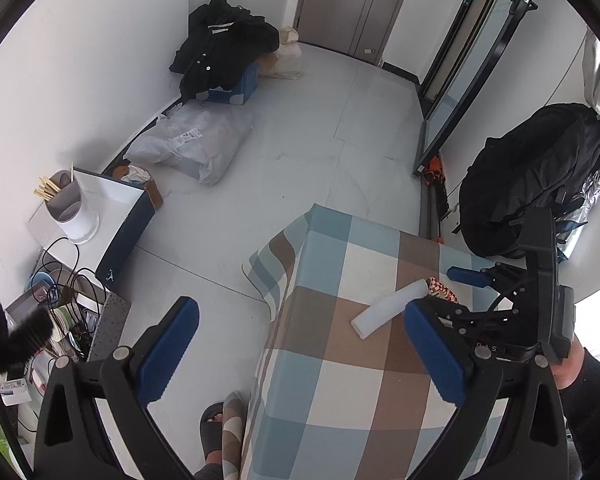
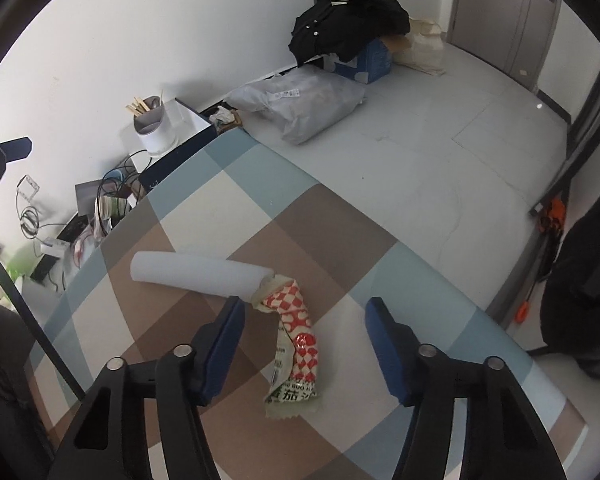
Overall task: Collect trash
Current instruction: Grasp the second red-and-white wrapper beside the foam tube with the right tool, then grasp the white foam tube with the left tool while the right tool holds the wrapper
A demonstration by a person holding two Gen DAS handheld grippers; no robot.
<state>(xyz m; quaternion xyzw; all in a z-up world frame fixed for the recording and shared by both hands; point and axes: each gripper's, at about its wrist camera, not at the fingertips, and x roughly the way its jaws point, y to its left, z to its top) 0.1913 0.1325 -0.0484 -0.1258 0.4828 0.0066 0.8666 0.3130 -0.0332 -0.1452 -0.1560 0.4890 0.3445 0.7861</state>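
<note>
A red-and-white checked snack wrapper (image 2: pixel 294 344) lies on the checked tablecloth (image 2: pixel 204 208), touching one end of a rolled white paper tube (image 2: pixel 198 274). My right gripper (image 2: pixel 304 312) is open just above the table, its fingers either side of the wrapper's upper part. My left gripper (image 1: pixel 300 320) is open and empty, held above the table's left edge. In the left wrist view the tube (image 1: pixel 388 308) lies ahead, a bit of the wrapper (image 1: pixel 440 288) shows beyond it, and the right gripper (image 1: pixel 444 294) is over it.
A white cylinder holder with chopsticks (image 1: pixel 70 208) stands on a white box at the left. A grey plastic bag (image 1: pixel 188 140) and black clothes on a blue box (image 1: pixel 224 52) lie by the wall. A black backpack (image 1: pixel 540 176) is at the right. A sandalled foot (image 1: pixel 216 428) is beside the table.
</note>
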